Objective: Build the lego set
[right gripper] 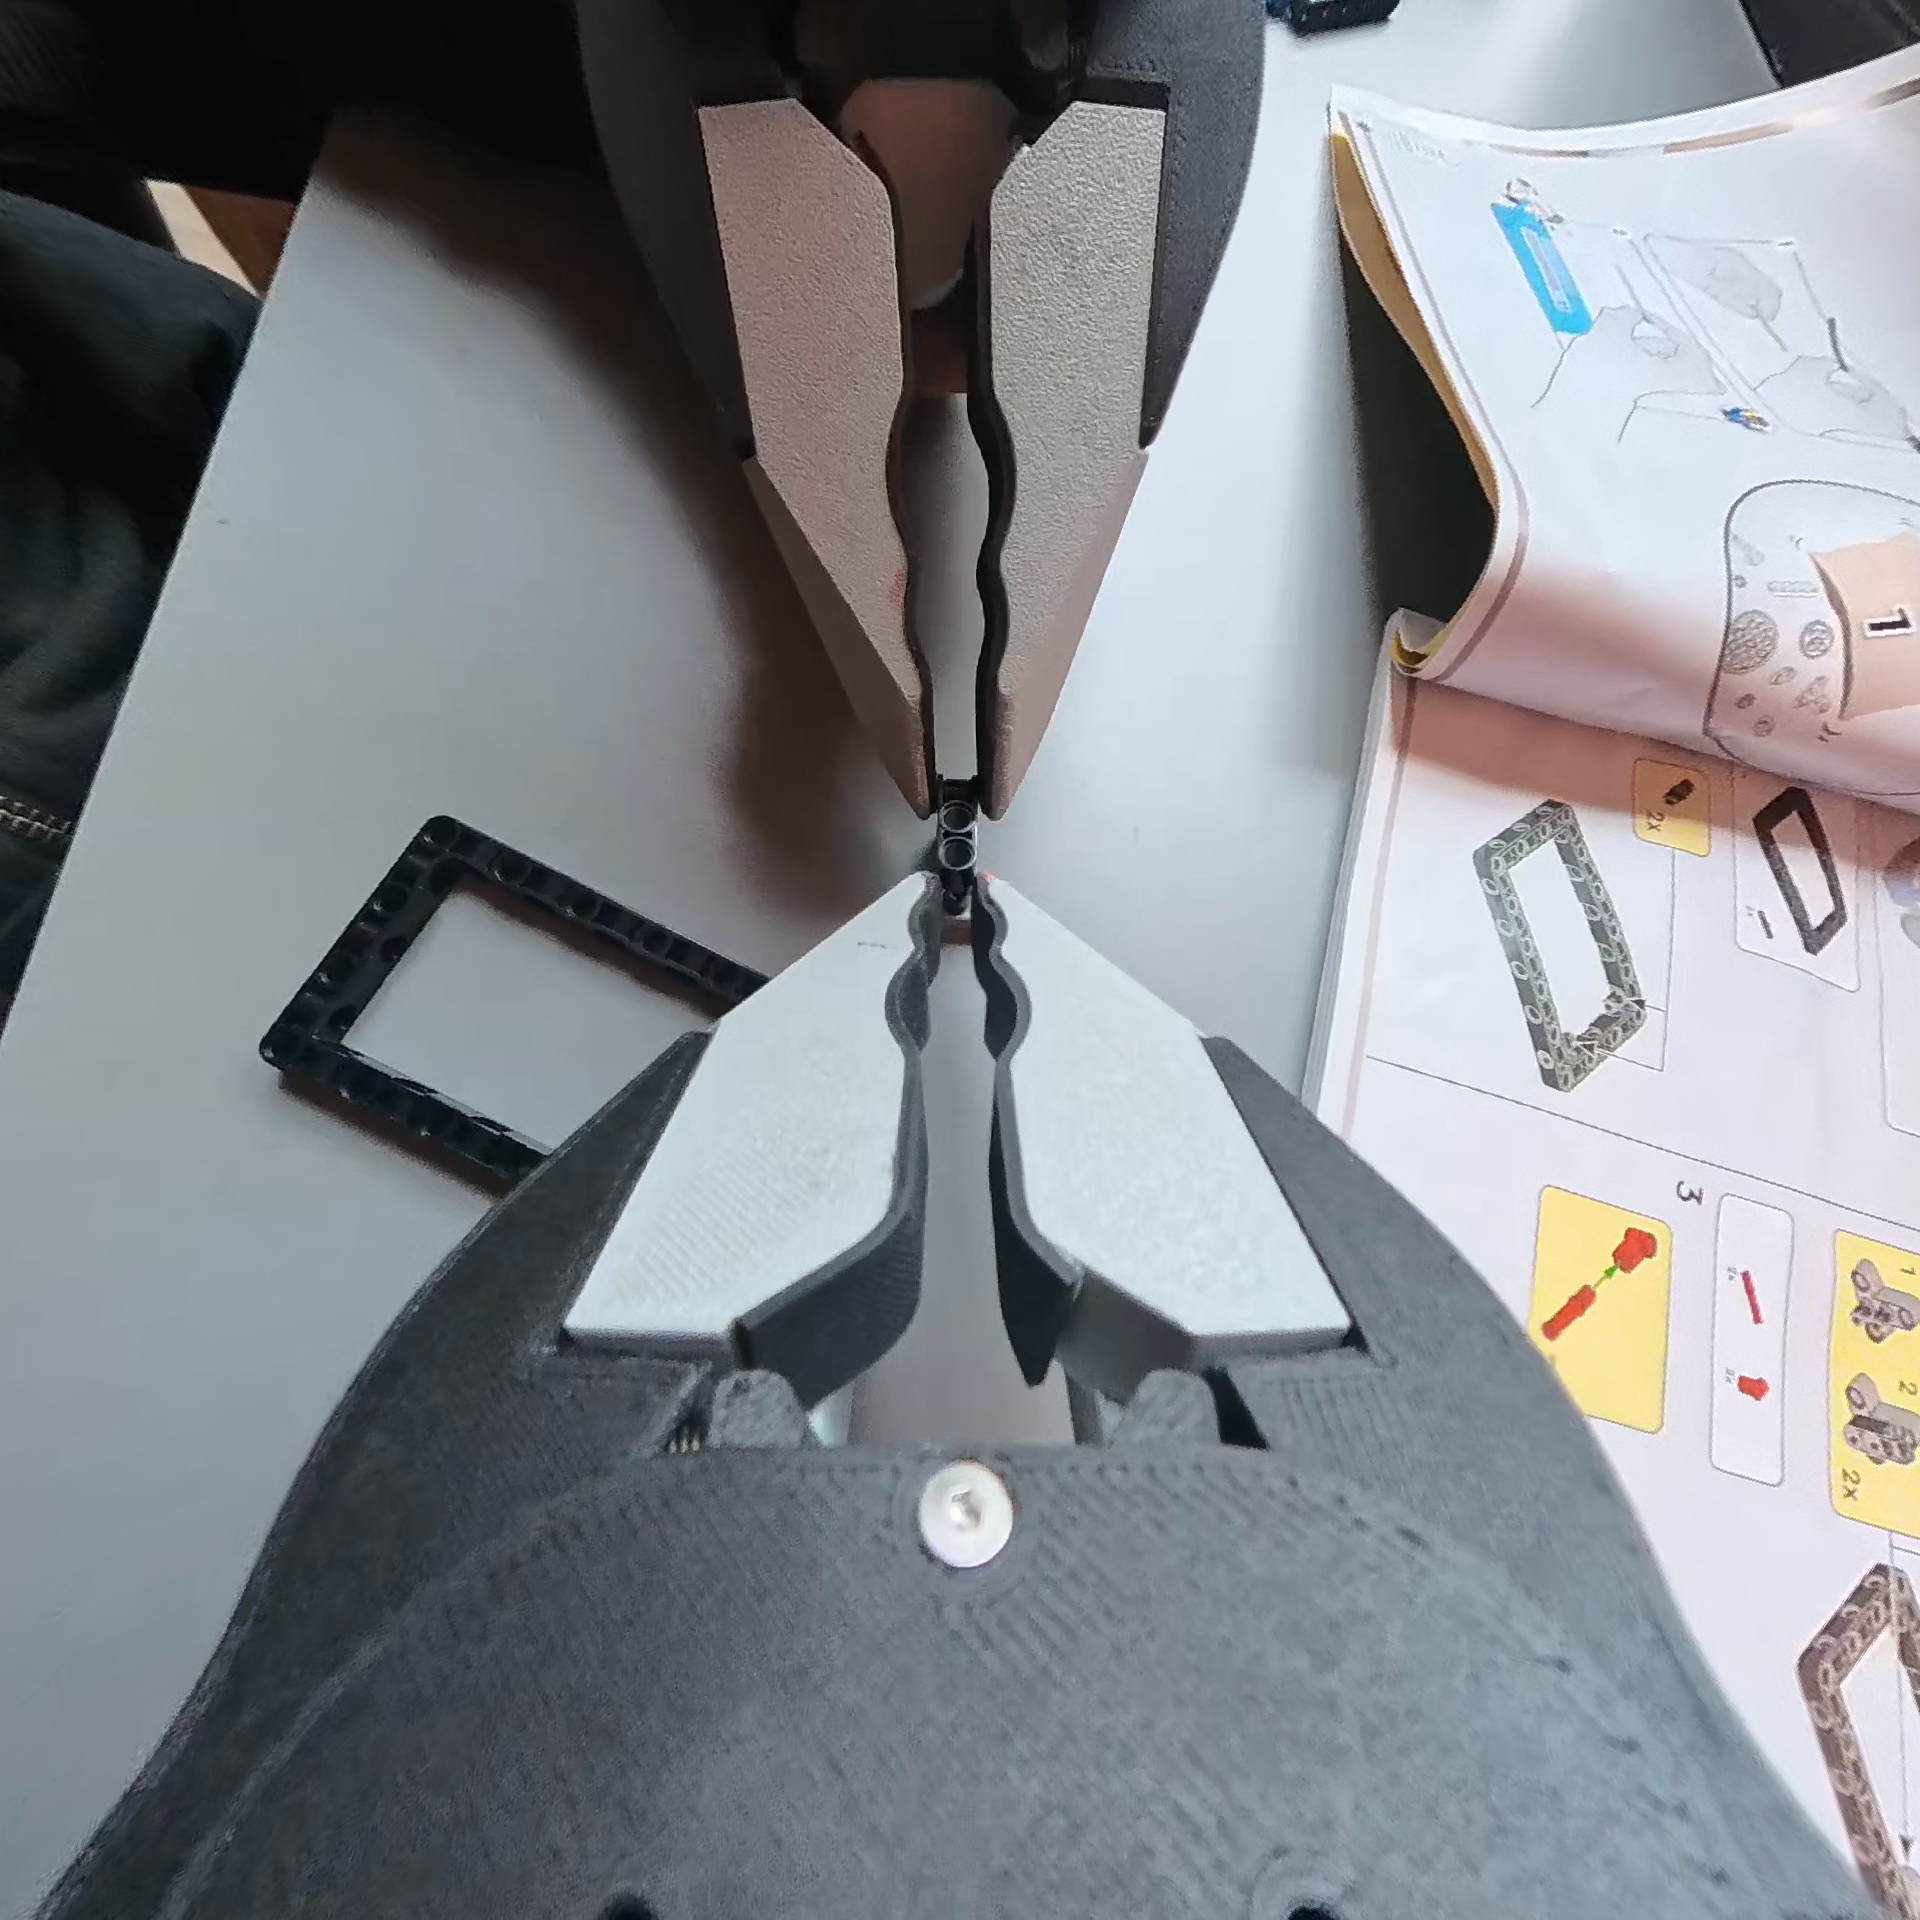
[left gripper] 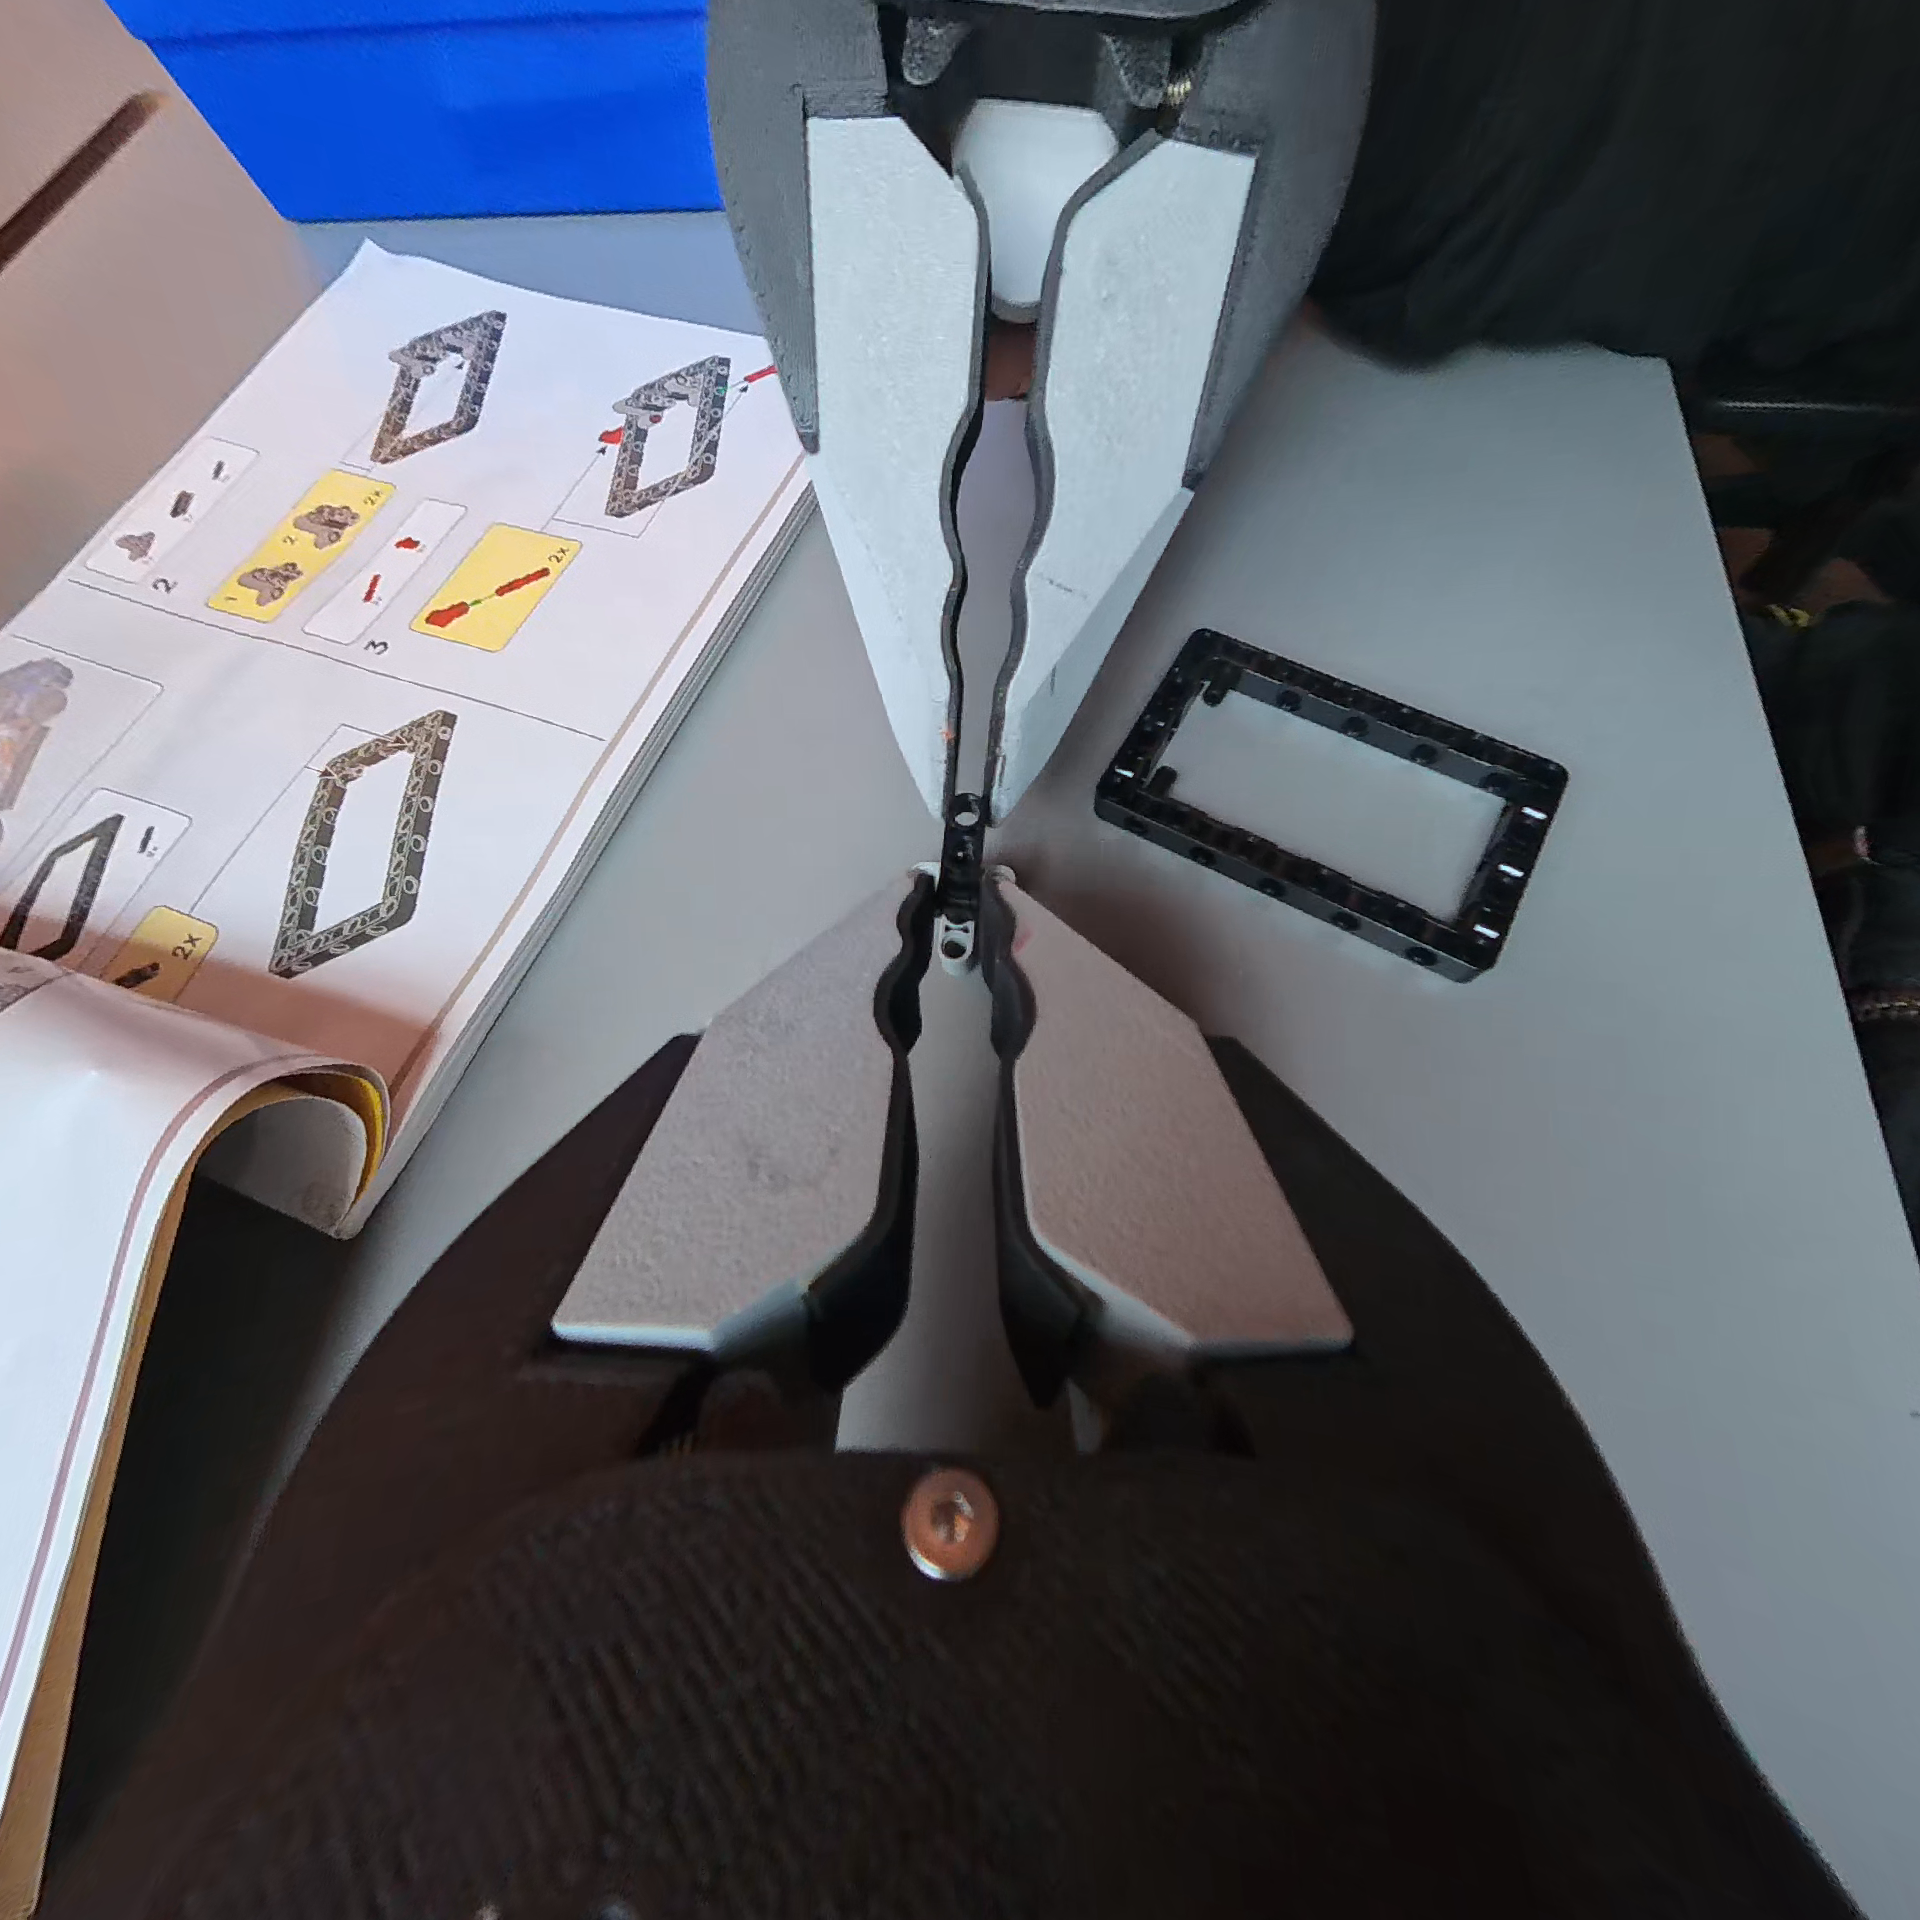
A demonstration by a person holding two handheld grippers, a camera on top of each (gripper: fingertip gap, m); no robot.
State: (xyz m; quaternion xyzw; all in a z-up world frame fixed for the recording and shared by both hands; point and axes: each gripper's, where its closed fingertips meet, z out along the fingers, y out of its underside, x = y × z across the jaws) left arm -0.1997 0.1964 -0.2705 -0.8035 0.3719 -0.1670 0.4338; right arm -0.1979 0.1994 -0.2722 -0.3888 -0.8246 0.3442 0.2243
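Facing tip to tip above the grey tabletop (left gripper: pixel 1455 499), the left tool (left gripper: pixel 958 883) grasps a small light-grey connector piece (left gripper: pixel 954 940), the right tool (right gripper: pixel 958 899) a small black holed connector (right gripper: pixel 956 836).

— How do the two grippers stand?

— They point at each other, tip to tip, above the table. The left gripper (left gripper: pixel 958 894) has its jaws nearly closed, pinching something small.

— And the right one?

— The right gripper (right gripper: pixel 958 894) comes from the far side, fingers (left gripper: pixel 883 520) also pressed almost together on a small part.

Frame (left gripper: pixel 1330 805) right of booklet (left gripper: pixel 343 665)
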